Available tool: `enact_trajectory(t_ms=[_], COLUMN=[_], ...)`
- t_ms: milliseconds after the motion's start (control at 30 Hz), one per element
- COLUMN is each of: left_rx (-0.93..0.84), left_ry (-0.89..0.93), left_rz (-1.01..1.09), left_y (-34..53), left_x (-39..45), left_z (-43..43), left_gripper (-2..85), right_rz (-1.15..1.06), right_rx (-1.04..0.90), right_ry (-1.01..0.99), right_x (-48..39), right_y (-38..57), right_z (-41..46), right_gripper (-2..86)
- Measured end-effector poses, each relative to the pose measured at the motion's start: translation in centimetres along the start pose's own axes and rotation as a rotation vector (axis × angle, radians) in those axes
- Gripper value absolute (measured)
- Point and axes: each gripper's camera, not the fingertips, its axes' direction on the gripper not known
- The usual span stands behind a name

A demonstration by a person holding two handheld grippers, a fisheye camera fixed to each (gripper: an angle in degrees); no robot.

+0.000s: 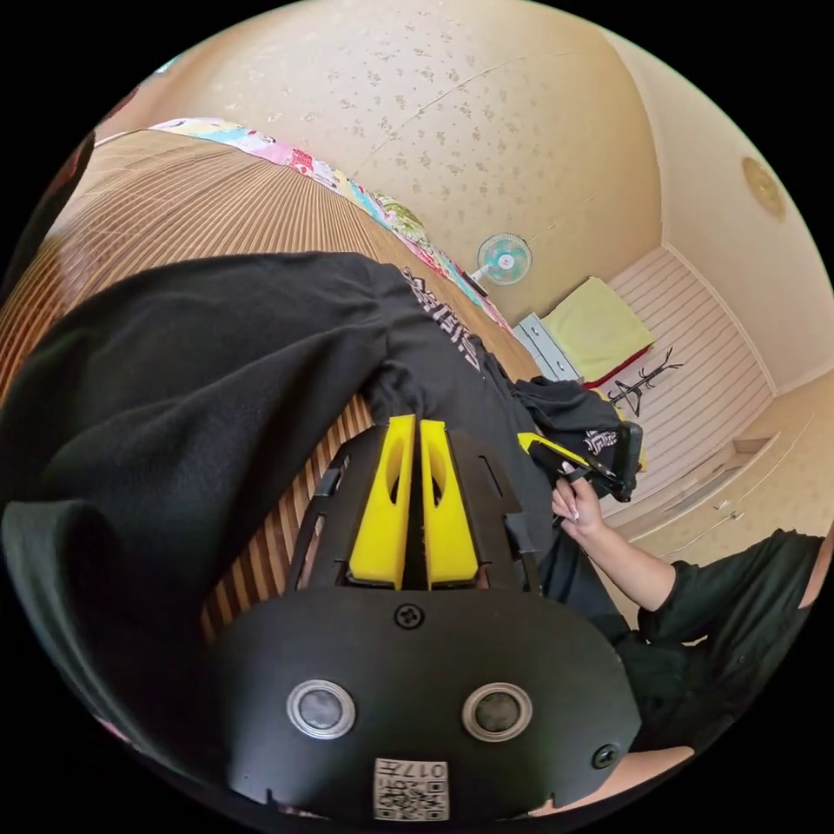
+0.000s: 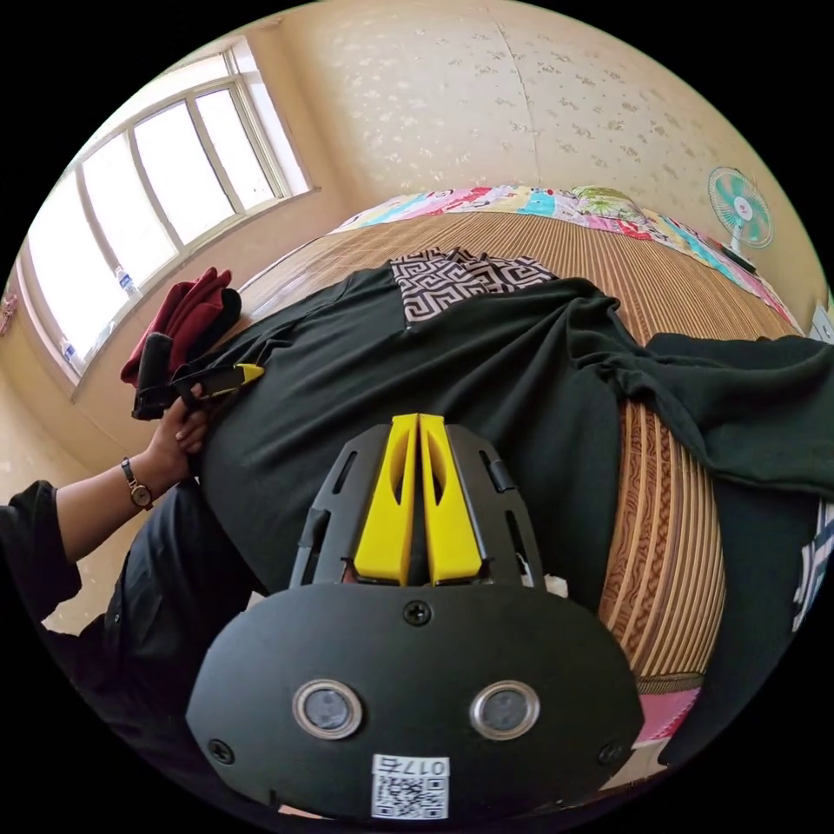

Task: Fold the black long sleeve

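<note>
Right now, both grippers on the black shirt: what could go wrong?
1. The left gripper pinches just a small bunch of the shirt at the jaw tips; a pull might slip it free.
2. A patterned cloth lies against the shirt's far edge and a red garment sits nearby; either could get dragged along.
3. The mat is ribbed, so the fabric may catch and fold unevenly.

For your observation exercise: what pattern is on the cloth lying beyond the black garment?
A black-and-white geometric maze pattern, clearest in the right gripper view.
</note>
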Motion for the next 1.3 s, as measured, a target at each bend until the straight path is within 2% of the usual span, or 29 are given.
enact_trajectory(t_ms=[133, 200, 300, 367, 433, 533, 600, 667, 733, 900, 1067, 1200, 1300], left_rx=[0.009, 0.057, 0.22, 0.42, 0.419, 0.286, 0.186, 0.081, 0.049, 0.112, 0.307, 0.43, 0.479], left_ry=[-0.243, -0.304, -0.381, -0.425, -0.443, -0.531, -0.527, -0.451, -0.441, -0.56, -0.67, -0.788, -0.774], left_rz=[0.041, 0.054, 0.014, -0.027, -0.083, -0.236, -0.312, -0.326, -0.318, -0.349, -0.381, -0.312, -0.441], left_y=[1.1, 3.3, 8.8, 13.5, 14.5, 14.1, 13.7, 13.0, 12.6, 11.9, 11.8, 12.8, 16.5], left_x=[7.8, 11.3, 15.6, 17.4, 16.7, 13.0, 10.1, 7.6, 7.2, 7.1, 8.0, 9.0, 5.2], left_z=[-0.3, -1.7, -7.6, -14.4, -17.9, -20.0, -19.6, -18.4, -18.9, -26.4, -40.8, -49.3, -53.3], left_gripper=[3.0, 4.9, 5.1, 4.2, 4.4, 11.0, 12.7, 11.3, 4.2, -0.4, -0.8, -0.8, -0.6], right_rz=[-0.003, 0.006, 0.032, 0.038, 0.034, 0.027, 0.026, 0.03, 0.036, 0.057, 0.059, 0.067, 0.071], right_rx=[0.001, 0.003, 0.009, 0.01, 0.012, 0.015, 0.018, 0.02, 0.021, 0.029, 0.032, 0.035, 0.037], right_ry=[-0.007, -0.038, -0.097, -0.111, -0.103, -0.088, -0.086, -0.096, -0.111, -0.164, -0.168, -0.186, -0.193], right_x=[0.8, 1.7, 3.3, 4.0, 4.2, 4.4, 4.6, 5.1, 5.6, 7.2, 7.9, 8.5, 8.9], right_y=[0.1, 0.1, 0.0, -0.1, -0.2, -0.5, -0.6, -0.8, -1.0, -1.3, -2.0, -2.4, -2.7], right_z=[-1.4, -2.0, -3.0, -3.7, -4.2, -4.9, -5.4, -6.0, -6.4, -7.6, -8.6, -9.2, -9.6], right_gripper=[0.2, 0.2, 0.2, 0.2, 0.2, 0.2, 0.2, 0.2, 0.2, 0.2, 0.2, 0.2, 0.2])
